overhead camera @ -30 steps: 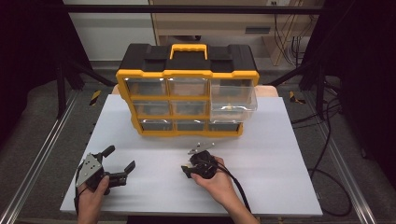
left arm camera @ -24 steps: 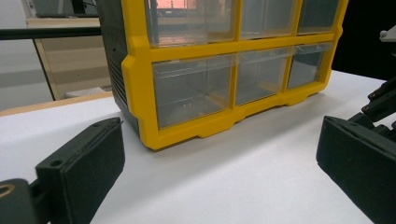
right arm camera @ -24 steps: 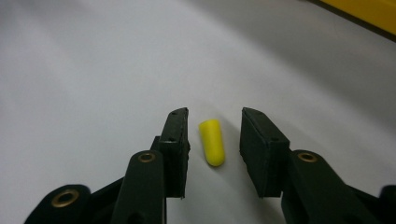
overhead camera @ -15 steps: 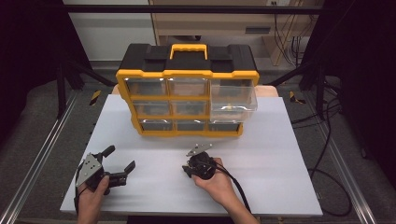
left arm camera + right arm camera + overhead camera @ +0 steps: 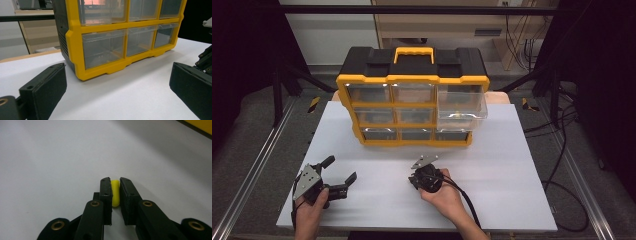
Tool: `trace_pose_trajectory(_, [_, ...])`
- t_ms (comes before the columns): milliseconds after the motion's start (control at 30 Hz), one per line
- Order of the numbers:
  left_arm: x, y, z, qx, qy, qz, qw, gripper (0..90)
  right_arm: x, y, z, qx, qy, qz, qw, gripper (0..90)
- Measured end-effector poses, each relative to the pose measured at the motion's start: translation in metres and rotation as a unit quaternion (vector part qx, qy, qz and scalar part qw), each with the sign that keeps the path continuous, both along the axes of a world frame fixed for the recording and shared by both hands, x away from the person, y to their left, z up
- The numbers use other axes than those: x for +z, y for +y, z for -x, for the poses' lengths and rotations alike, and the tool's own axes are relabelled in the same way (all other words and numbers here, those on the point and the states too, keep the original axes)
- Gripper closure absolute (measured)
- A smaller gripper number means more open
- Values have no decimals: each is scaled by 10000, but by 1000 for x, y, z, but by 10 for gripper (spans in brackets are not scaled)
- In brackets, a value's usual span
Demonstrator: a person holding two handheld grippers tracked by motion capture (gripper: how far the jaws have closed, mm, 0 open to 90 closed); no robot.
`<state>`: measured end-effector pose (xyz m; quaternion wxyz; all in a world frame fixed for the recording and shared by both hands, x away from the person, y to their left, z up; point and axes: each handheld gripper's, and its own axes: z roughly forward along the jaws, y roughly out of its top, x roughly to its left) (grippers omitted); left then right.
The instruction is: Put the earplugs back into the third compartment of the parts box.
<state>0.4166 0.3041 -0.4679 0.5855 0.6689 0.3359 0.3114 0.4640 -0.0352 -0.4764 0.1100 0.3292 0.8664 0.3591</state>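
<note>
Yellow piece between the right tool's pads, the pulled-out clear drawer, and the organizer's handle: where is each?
yellow piece [image 5: 115, 192], right gripper view, on its upper middle between the pads
pulled-out clear drawer [image 5: 462, 107], high view, on its front wall
organizer's handle [image 5: 413, 50], high view, on the top bar

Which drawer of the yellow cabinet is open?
The right one: that clear drawer juts forward from the cabinet; the others sit flush.

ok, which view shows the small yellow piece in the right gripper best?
The right gripper view: the yellow piece sits clamped between the right gripper jaws, which have just been closing. In the high view the right gripper hides it.
</note>
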Motion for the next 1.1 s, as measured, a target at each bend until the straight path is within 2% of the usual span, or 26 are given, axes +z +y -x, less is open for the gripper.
trace_pose_trajectory(200, [0,1,1,37,-37,29,10000,9,2,-5,3,20,-76,-148,9999,818])
trace_pose_trajectory(333, [1,1,2,75,-53,18,10000,10,6,-12,5,-3,-278,-288,9992,818])
trace_pose_trajectory(400, [1,1,3,91,-67,4,9999,10,9,-16,5,-14,-354,-274,9990,818])
trace_pose_trajectory(600, [1,-1,4,130,-91,-10,9999,10,18,-39,9,-229,-536,-513,9970,820])
trace_pose_trajectory(800, [2,1,4,153,-107,23,9998,10,25,-66,7,-609,-641,-761,9932,822])
trace_pose_trajectory(1100, [2,2,4,152,-108,37,9998,10,29,-83,5,-859,-791,-815,9898,821])
